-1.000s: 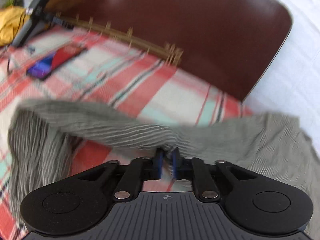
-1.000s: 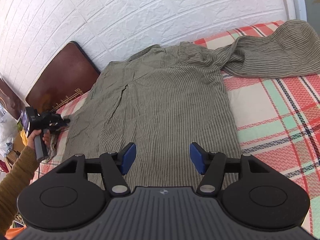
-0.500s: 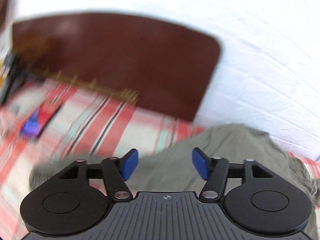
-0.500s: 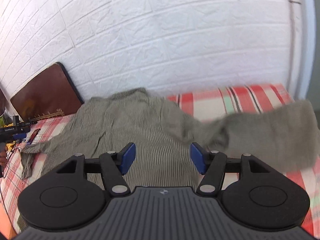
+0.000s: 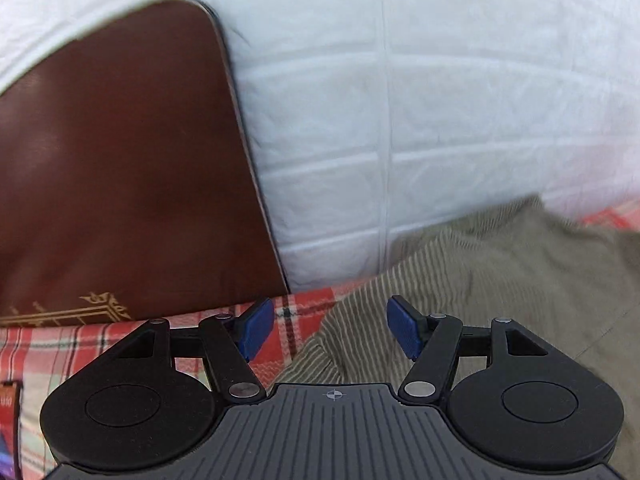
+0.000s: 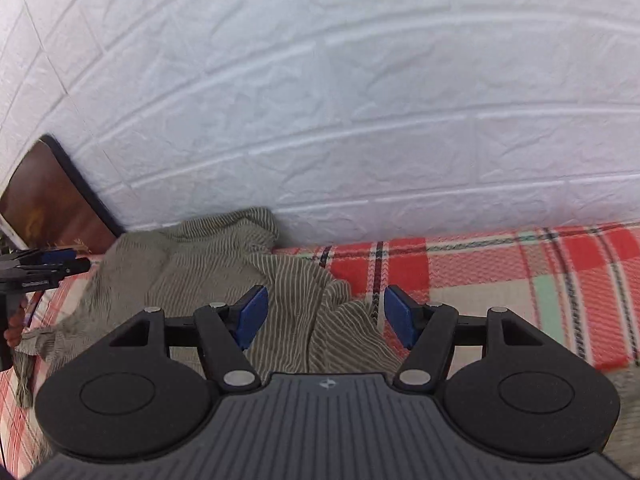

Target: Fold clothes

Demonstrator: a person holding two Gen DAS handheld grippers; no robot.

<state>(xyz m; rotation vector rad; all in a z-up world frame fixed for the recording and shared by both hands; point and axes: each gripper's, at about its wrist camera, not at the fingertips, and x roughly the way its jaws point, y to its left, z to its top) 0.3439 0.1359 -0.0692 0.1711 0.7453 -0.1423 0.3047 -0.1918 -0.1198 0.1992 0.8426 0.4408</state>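
Your left tool (image 5: 330, 328) stands with its 2 blue pads wide apart and nothing between them; it hangs over the bed (image 5: 292, 312) where the striped grey-green shirt (image 5: 500, 264) meets bare plaid cover. Your right tool (image 6: 322, 318) is just as wide apart and holds nothing; whether either touches the cloth below, you cannot tell.

1 second ago your left tool was clamped on a fold of the shirt, with the sleeve stretched across its view. By half a second ago it had let go, and it is empty now, pointing higher, so that the brown headboard (image 5: 120, 168) and the white brick-pattern wall (image 5: 440, 120) fill most of its view. Your right tool was spread open all along, but its view has lifted from the flat shirt to the wall. The shirt then lay smooth and spread; now it is bunched in loose folds against the wall edge of the bed, toward the headboard end, and the plaid on the far side is bare.

Count 1 shirt, 1 bed, 1 headboard, 2 tools with 2 pads each. In the right view your left tool shows at the left edge above the shirt's trailing end, with 1 hand (image 6: 12, 328) partly seen on its handle. 1 dark flat object (image 5: 8, 432), too cropped to name, lies at the lower-left edge of the left view.
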